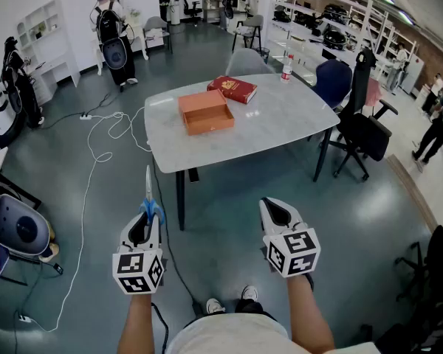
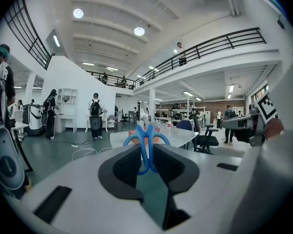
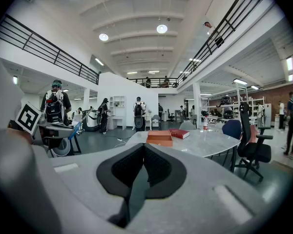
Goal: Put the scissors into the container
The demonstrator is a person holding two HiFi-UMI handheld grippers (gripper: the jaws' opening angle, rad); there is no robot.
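Observation:
Blue-handled scissors (image 1: 149,198) stick out of my left gripper (image 1: 148,223), blades pointing toward the table; the gripper is shut on their handles (image 2: 145,143). The orange open box (image 1: 205,112) lies on the marble-topped table (image 1: 280,124), well ahead of both grippers, and shows in the right gripper view as the orange box (image 3: 159,138). My right gripper (image 1: 278,212) is held level with the left one over the floor, jaws closed together with nothing between them (image 3: 143,165).
A red book (image 1: 232,88) lies behind the box, and a bottle (image 1: 286,68) stands at the table's far edge. A black office chair (image 1: 362,124) is at the table's right. White cables (image 1: 103,146) trail on the floor at left. People stand in the background.

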